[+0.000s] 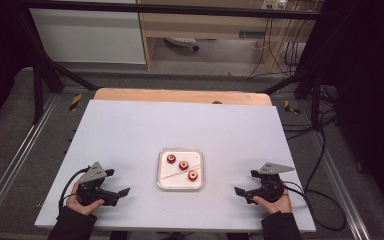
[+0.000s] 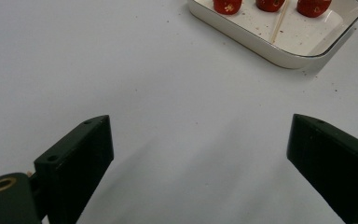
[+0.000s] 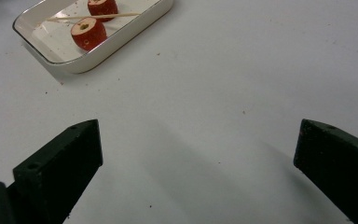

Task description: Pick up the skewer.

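A white rectangular tray (image 1: 180, 184) sits at the middle of the white table, holding three red cored fruit pieces (image 1: 183, 165) and a thin wooden skewer (image 1: 180, 171). The tray (image 2: 261, 44) and skewer (image 2: 278, 23) show at the top of the left gripper view, and the tray (image 3: 116, 39) with two fruit pieces (image 3: 88, 33) at the top left of the right gripper view. My left gripper (image 1: 120, 194) rests left of the tray, open and empty. My right gripper (image 1: 242, 192) rests right of it, also open and empty.
The white table top (image 1: 130, 130) has bare room all around the tray. A wooden strip (image 1: 180, 95) runs along its far edge. Black frame bars and cables (image 1: 325, 150) stand at the sides, with crumbs scattered near the tray.
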